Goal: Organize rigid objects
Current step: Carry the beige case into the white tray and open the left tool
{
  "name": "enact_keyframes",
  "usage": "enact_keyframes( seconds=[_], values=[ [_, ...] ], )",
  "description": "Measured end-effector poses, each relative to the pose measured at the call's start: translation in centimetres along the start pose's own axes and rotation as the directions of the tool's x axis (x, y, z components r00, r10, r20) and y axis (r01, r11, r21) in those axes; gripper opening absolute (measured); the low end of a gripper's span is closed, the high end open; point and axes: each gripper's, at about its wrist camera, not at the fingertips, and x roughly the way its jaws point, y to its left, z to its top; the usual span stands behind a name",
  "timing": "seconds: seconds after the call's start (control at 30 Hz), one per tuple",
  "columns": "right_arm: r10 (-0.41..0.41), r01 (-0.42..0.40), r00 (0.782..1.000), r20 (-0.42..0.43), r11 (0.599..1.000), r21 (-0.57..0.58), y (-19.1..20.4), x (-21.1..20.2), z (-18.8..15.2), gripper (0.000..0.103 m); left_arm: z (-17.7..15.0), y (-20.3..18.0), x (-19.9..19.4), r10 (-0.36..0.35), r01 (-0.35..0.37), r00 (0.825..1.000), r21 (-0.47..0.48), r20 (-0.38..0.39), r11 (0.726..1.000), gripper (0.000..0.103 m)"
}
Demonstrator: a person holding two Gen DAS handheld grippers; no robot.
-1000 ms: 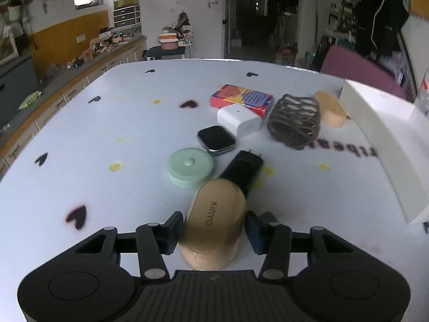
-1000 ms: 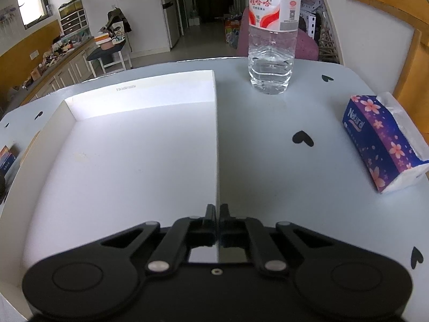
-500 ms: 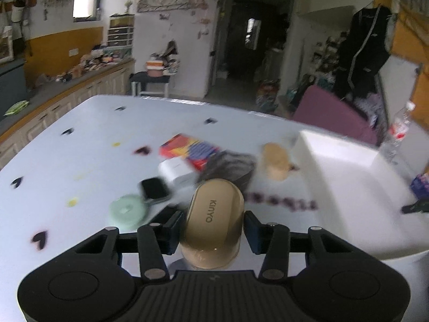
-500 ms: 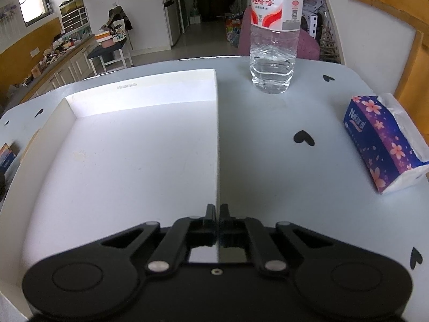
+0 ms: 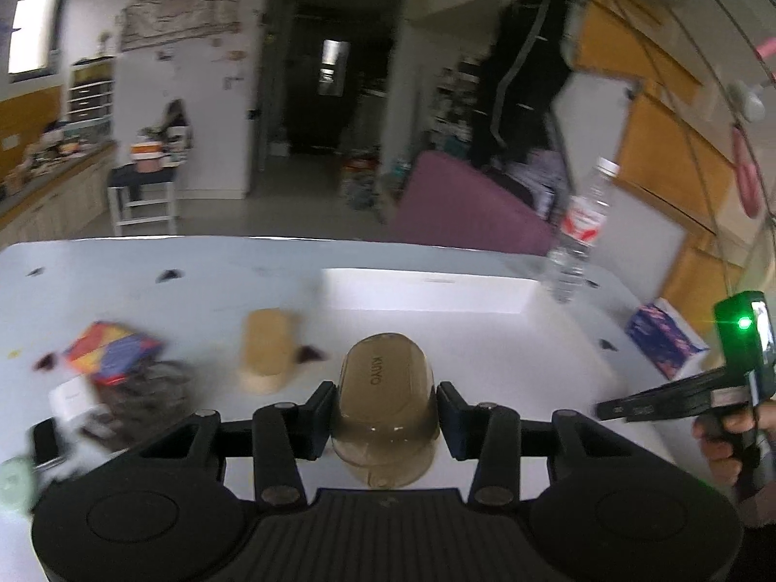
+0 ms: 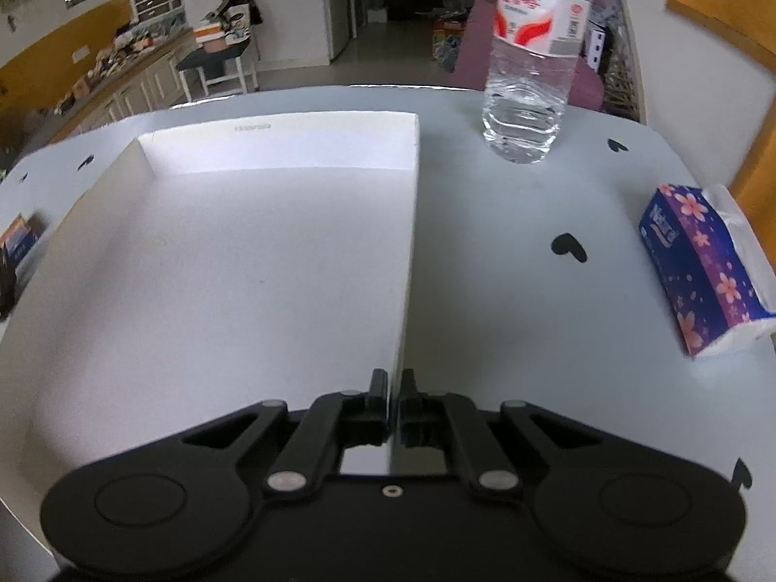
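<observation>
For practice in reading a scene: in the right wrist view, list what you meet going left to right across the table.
Colourful box at the left edge → white tray → water bottle → purple tissue pack.

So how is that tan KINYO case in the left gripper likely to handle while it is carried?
The tan KINYO case looks like a rigid shell, so it should keep its shape between the left gripper pads. Its glossy, rounded sides may be slippery. Probably light for its size, though that is a guess.
</observation>
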Motion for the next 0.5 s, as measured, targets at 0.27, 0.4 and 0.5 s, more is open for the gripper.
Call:
enact_keyframes(
  seconds=[0.27, 0.4, 0.5],
  values=[
    [-0.011, 0.011, 1.000, 0.011, 1.000, -0.021, 0.1, 0.2, 0.0, 0.005, 0.6, -6.2, 5.3, -0.077, 0.079, 0.996, 0.039, -0.050, 0.996, 0.045],
    [-0.011, 0.012, 1.000, 0.013, 1.000, -0.023, 0.2, 0.2, -0.1, 0.005, 0.8, -8.2, 8.1, -0.082, 0.085, 0.994, 0.034, -0.078, 0.996, 0.045],
    [-0.012, 0.012, 1.000, 0.014, 1.000, -0.023, 0.3, 0.1, -0.1, 0.005, 0.8, -8.9, 10.2, -0.071, 0.073, 0.992, 0.019, -0.108, 0.997, 0.045]
  ],
)
